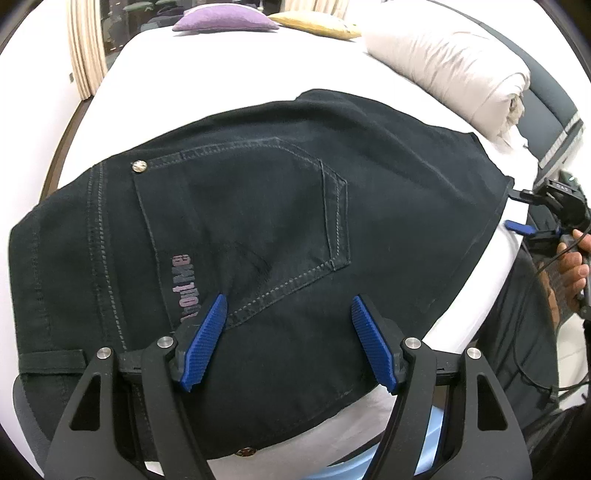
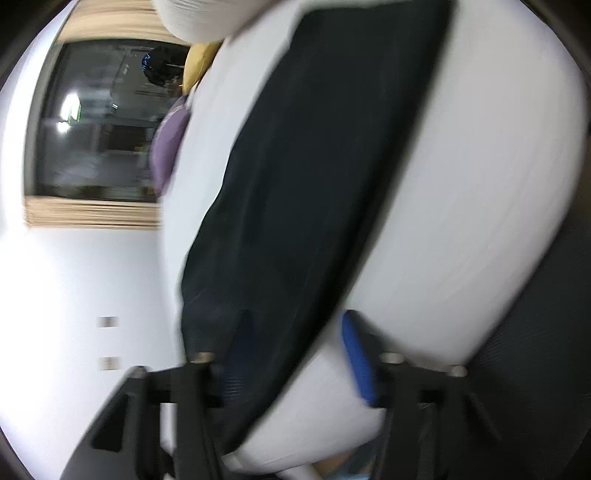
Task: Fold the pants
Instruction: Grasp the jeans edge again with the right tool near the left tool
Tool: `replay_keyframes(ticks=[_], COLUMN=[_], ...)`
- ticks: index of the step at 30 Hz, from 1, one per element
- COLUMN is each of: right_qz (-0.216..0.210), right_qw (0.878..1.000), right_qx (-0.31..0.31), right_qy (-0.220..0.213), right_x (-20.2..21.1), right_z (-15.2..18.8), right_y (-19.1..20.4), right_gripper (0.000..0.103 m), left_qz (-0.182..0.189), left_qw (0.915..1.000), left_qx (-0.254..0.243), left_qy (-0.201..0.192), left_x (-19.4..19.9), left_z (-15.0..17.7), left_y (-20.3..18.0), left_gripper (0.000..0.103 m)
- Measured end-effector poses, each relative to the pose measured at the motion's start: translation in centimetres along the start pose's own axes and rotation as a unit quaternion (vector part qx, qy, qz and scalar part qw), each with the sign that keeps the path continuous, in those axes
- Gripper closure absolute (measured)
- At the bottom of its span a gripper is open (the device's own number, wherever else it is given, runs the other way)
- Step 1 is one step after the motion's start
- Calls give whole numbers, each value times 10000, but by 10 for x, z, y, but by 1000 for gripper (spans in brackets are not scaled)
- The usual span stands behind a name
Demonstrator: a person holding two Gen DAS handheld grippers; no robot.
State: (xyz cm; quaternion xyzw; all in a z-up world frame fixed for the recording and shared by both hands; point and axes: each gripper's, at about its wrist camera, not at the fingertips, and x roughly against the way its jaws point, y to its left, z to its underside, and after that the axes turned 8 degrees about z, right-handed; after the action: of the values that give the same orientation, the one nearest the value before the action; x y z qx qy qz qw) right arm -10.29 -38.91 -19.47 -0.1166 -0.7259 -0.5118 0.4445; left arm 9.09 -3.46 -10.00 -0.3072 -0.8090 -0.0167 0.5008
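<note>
Folded black jeans (image 1: 280,221) lie on the white bed (image 1: 229,85).
Left gripper (image 1: 288,343) hovers over their near edge, jaws apart, empty; right gripper (image 2: 295,354) gapes at the right end, gripping nothing.

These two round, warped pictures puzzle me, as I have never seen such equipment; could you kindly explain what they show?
There is no robot here: a person carries a hand-held tool with two-fingered tongs in each hand, and each tool has a wide-angle camera looking along its fingers, hence the warping.

The sharp picture comes from the left tongs, standing open over folded black jeans on a white bed. At its right edge you see the right tongs, open beside the jeans' edge.

The blurred picture is from the right tongs themselves. Neither holds anything. A rolled duvet and a purple cushion lie further back.
</note>
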Motion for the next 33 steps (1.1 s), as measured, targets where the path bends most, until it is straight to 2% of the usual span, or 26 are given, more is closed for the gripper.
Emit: replay_keyframes(ticks=[1, 2, 3, 4, 5, 7, 9, 10, 12, 15, 16, 17, 18, 19, 22, 25, 28, 30, 33], right_qz=[441, 665, 486, 201, -169, -895, -1509, -1588, -1814, -1770, -1818, -1746, -1714, -1718, -1898, -1777, -1427, -986, -236], right_qw=[9986, 9963, 9962, 9966, 9963, 9919, 9793, 9730, 9592, 9501, 9482, 9513, 9538, 9564, 9678, 9800, 9895, 9940, 9892], right_qx=[170, 263, 369, 506, 673, 903, 1193, 1346, 1479, 1317, 1327, 1280, 1171, 1046, 647, 351, 158, -125, -706], right_qy=[-247, -481, -619, -618, -499, -15, 634, 996, 1587, 2207, 2241, 2193, 2172, 2117, 1523, 823, 155, -453, -1264], right_x=[12, 22, 28, 28, 23, -6, -45, -69, -109, -164, -173, -181, -187, -191, -178, -151, -129, -107, -62], right_z=[-6, -13, -19, -24, -28, -30, -24, -17, -3, 16, 16, 13, 6, -5, -53, -118, -173, -214, -247], right_y=[7, 13, 19, 26, 37, 62, 91, 109, 130, 148, 151, 150, 147, 140, 109, 71, 43, 17, -14], right_gripper=[44, 44, 48, 60, 65, 70, 78, 78, 78, 78, 84, 92, 103, 103, 103, 103, 103, 103, 103], left_qz=[-1, 40, 151, 232, 339, 513, 761, 866, 839, 679, 704, 826, 910, 974, 1059, 1092, 1077, 1101, 1092], left_qw=[10000, 9999, 9995, 9990, 9983, 9972, 9951, 9940, 9945, 9954, 9948, 9930, 9918, 9911, 9905, 9897, 9900, 9895, 9893], left_qx=[46, 98, 189, 252, 318, 351, 307, 322, 403, 601, 692, 795, 833, 845, 814, 844, 820, 843, 870], left_qy=[-47, -108, -209, -275, -345, -420, -560, -583, -476, -301, -262, -280, -323, -336, -339, -378, -396, -406, -413], left_x=[3, 6, 10, 11, 11, 6, -2, -11, -30, -52, -57, -59, -58, -58, -59, -59, -59, -60, -59], left_z=[-2, -5, -10, -14, -21, -41, -63, -74, -88, -92, -92, -89, -88, -88, -87, -86, -86, -86, -87], left_y=[1, 1, 2, 2, 2, -2, -9, -10, -9, 3, 11, 17, 21, 24, 28, 33, 30, 32, 32], left_gripper=[34, 34, 34, 34, 34, 34, 34, 34, 34, 34, 34, 34, 34, 34, 34, 34, 34, 34, 34])
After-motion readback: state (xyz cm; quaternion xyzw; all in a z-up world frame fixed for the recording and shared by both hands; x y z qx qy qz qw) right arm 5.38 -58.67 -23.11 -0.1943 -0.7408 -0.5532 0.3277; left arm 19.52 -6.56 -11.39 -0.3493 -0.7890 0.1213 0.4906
